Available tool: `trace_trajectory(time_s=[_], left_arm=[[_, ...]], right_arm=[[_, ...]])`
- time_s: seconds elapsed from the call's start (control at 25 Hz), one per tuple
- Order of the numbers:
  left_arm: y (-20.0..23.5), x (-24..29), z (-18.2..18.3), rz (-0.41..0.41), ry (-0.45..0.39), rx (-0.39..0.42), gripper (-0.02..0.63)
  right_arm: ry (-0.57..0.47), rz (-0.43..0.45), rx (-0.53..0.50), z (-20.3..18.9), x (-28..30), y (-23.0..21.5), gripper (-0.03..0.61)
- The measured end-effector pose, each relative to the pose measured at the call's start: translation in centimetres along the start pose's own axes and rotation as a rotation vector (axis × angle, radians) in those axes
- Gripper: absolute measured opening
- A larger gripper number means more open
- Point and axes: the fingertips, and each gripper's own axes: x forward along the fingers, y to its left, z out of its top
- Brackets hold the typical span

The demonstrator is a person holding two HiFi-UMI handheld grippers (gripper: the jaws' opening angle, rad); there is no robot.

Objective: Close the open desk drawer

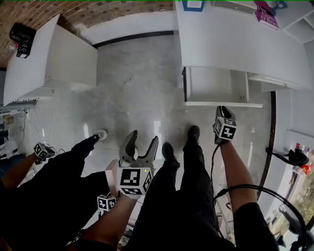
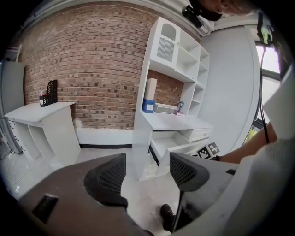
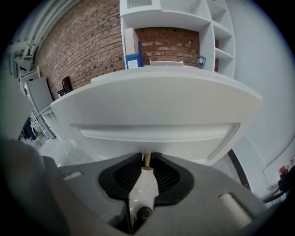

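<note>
Pinching the drawer knob (image 3: 146, 162), the right claw (image 3: 147, 159) is clamped; the left claw (image 2: 147, 161) stands wide apart.

Nothing legible in sight! The cubes on the left gripper (image 1: 144, 136) and right gripper (image 1: 223, 111) show only black-and-white square patterns, no letters or digits. The pink book (image 1: 266, 15) near the back edge of the desk (image 1: 221, 44) carries print, but too small to read. Same for the blue box (image 1: 193, 5) further along that edge.
</note>
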Motion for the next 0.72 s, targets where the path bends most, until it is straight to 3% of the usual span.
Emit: trace_trajectory(time_s=[0.72], left_arm=[[-1.1,8.0,5.4,0.118,-0.009,-0.076,0.291]], right_arm=[[0.024,0.07,-0.012,9.7,8.1,-0.5,0.08]])
